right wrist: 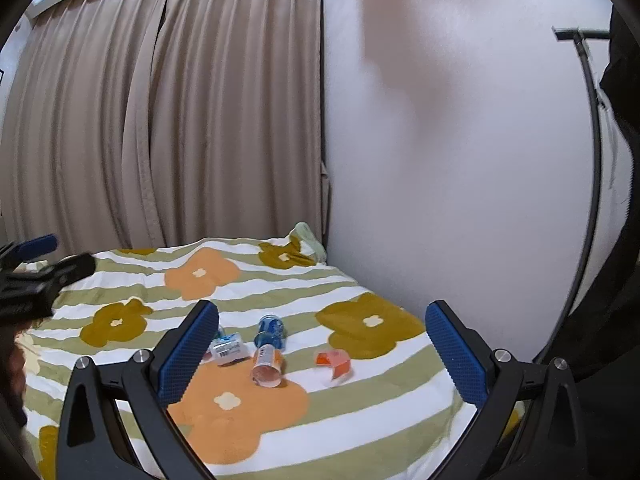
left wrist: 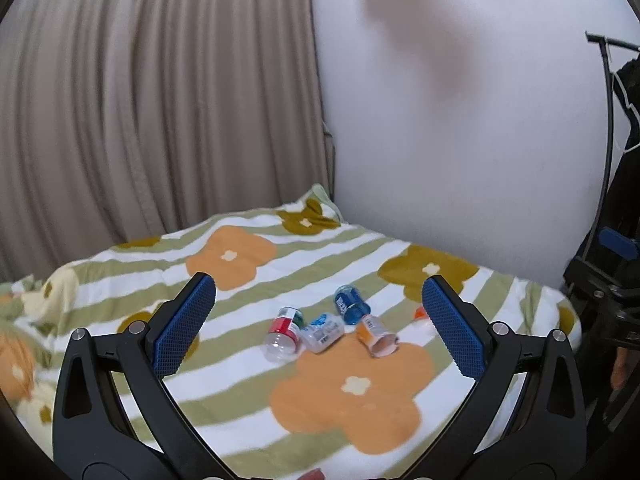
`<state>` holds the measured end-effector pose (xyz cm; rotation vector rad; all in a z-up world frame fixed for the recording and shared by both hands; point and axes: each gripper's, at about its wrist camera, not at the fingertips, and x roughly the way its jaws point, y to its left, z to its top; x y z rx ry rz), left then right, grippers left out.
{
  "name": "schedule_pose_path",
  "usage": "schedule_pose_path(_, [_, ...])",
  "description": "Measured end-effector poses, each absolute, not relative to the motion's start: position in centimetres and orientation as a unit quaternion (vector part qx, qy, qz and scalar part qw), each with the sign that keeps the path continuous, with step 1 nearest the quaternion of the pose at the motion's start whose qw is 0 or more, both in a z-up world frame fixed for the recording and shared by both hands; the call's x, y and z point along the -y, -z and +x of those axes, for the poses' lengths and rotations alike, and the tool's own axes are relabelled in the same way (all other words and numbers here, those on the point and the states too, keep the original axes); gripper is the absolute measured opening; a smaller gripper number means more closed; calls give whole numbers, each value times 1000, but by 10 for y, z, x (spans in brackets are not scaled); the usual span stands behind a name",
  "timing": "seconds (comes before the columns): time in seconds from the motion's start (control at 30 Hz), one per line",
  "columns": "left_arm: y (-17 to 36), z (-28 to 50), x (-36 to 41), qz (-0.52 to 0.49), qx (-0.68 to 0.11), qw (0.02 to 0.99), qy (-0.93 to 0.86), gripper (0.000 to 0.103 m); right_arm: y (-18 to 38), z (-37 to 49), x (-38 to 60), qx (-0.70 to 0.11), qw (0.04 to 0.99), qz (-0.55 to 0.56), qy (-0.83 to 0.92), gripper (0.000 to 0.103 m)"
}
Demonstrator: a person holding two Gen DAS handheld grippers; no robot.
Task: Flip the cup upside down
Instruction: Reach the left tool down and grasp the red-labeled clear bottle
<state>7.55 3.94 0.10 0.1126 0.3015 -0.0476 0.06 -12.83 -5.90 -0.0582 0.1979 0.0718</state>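
Observation:
Several small plastic cups lie on their sides on the flowered blanket (left wrist: 352, 396): a red and green one (left wrist: 283, 333), a clear white-labelled one (left wrist: 323, 331), a blue one (left wrist: 350, 304), an orange-labelled one (left wrist: 376, 335). In the right wrist view the blue cup (right wrist: 271, 332), orange-labelled cup (right wrist: 267, 365), white-labelled cup (right wrist: 229, 347) and a separate orange-red cup (right wrist: 334, 363) show. My left gripper (left wrist: 318, 332) is open and empty, above and short of the cups. My right gripper (right wrist: 322, 344) is open and empty, likewise short of them.
The bed with the striped blanket (right wrist: 240, 400) meets a beige curtain (right wrist: 160, 120) at the back and a white wall (right wrist: 440, 160) at the right. A dark rack (left wrist: 612, 280) stands at the right edge. The left gripper (right wrist: 36, 276) shows at the right wrist view's left edge.

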Motion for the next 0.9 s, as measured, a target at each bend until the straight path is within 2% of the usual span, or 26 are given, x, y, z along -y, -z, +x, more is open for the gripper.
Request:
schedule_pose_path(0.1, [-3,119,-57,73,-180,981,25,103,64,12,124,-107,993,-33,-45,103])
schedule_pose_path(0.23, [11,207,-74,93,-277,955,60,103,73,35,116,-122,990,-40,-56,103])
schedule_pose_path(0.5, [107,367,-106,83,-473,875,66,103,102,81,104,-157,984,-47,-74,103])
schedule_pose_path(0.7, [189,432,-128,53,-576,814,54,103,128,115,99,-183,979,-48,-82,103])
schedule_pose_path(0.9, [230,459,-138,3,-621,781,60,103,152,141,98,-204,974,-38,-86,103])
